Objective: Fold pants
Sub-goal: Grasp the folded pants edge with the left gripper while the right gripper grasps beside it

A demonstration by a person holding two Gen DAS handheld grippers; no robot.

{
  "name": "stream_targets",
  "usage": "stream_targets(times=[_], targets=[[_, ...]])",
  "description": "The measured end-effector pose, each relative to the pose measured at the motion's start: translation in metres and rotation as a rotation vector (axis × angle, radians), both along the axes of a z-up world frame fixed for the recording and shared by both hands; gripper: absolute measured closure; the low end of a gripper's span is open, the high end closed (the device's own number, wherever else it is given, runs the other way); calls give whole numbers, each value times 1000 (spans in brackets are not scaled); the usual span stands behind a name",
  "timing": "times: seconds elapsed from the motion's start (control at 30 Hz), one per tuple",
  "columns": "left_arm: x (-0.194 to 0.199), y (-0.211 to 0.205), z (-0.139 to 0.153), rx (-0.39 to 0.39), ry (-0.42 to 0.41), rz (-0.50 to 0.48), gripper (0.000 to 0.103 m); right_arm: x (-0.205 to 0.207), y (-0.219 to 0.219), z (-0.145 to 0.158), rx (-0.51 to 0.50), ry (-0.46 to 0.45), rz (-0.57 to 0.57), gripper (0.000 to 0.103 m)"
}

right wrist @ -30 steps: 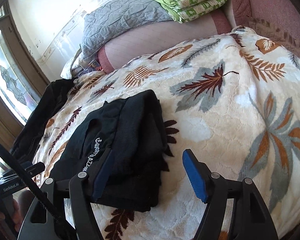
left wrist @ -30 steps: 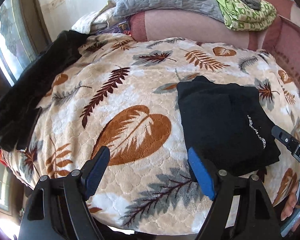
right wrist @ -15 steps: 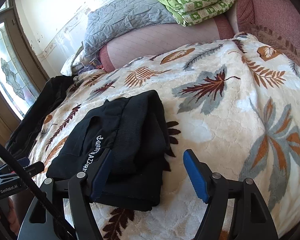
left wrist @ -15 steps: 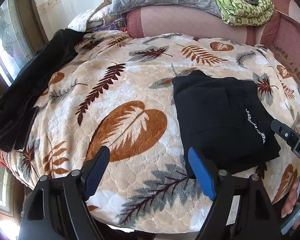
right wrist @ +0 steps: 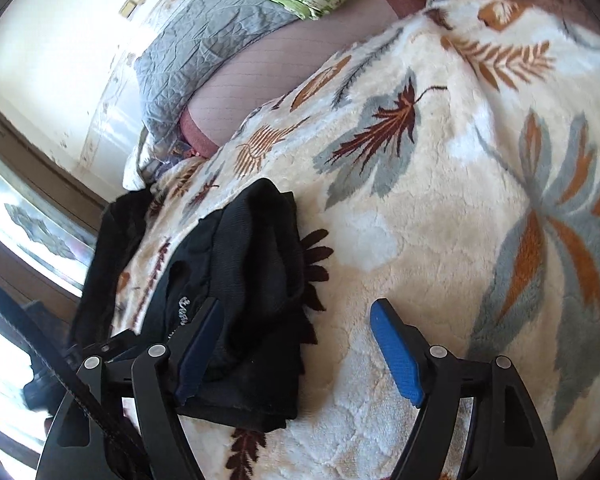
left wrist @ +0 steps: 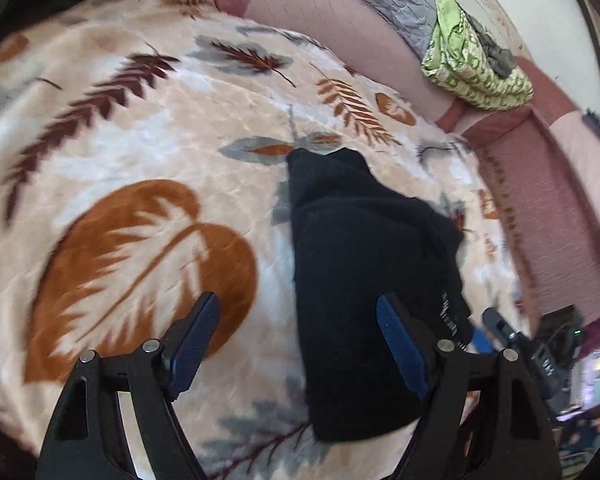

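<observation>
The black pants (left wrist: 364, 272) lie folded into a compact bundle on the leaf-patterned blanket (left wrist: 140, 160), white lettering along one edge. My left gripper (left wrist: 300, 344) is open and empty, hovering over the bundle's near left edge. In the right wrist view the pants (right wrist: 256, 280) lie at lower left, and my right gripper (right wrist: 296, 344) is open and empty above their near right corner. The right gripper's body (left wrist: 520, 344) shows at the right of the left wrist view.
A pink sofa back (left wrist: 332, 12) carries a grey quilt (right wrist: 204, 44) and a green patterned blanket (left wrist: 472, 64). Another black garment (right wrist: 116, 248) hangs off the blanket's far left side by a window (right wrist: 28, 224).
Both grippers have tilted and moved closer to the folded pants; the left view has swung right and is blurred with motion. Both stay open and the pants have not moved.
</observation>
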State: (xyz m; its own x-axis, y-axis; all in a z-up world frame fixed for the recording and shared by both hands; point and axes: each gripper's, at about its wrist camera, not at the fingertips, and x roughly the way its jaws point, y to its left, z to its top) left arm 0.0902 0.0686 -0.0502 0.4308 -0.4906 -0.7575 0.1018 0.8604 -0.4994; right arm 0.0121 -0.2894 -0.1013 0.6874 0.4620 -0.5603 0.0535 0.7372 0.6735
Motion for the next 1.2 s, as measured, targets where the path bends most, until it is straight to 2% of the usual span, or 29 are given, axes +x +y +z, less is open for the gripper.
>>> stream_targets(times=[0.03,0.2,0.3,0.43,0.53,0.6,0.63,0.7,0.77,0.8,0.9,1.07,1.2], targets=[[9,-3,-4,-29,11,-28,23,2,-2,0,29,2,11,21],[34,-21,-14,-69,16,-100,23,28,-4,-6,177,35,106,21],[45,-32,-16,-62,2,-131,19,48,6,-6,185,48,163,21],[50,-35,-18,-104,-18,-172,2,74,30,-7,169,62,221,21],[46,-35,-19,-107,-52,-192,2,85,46,-8,147,63,209,20],[41,-39,-17,-75,-66,-201,12,86,56,-6,122,61,204,21],[38,-41,-16,-67,-67,-208,35,85,62,-4,106,59,207,22],[34,-40,-14,-66,-77,-213,46,83,71,-1,68,69,216,37],[32,-34,-12,-99,-75,-194,58,82,71,-1,47,95,201,52],[31,-30,-10,-125,-72,-182,59,82,69,-1,54,106,191,59],[24,-26,-5,-145,-81,-174,60,78,60,3,114,122,166,64],[3,-32,15,-39,-164,-175,63,65,78,33,17,84,189,68],[-8,-24,31,-12,-159,-115,64,63,95,57,-39,40,235,69]])
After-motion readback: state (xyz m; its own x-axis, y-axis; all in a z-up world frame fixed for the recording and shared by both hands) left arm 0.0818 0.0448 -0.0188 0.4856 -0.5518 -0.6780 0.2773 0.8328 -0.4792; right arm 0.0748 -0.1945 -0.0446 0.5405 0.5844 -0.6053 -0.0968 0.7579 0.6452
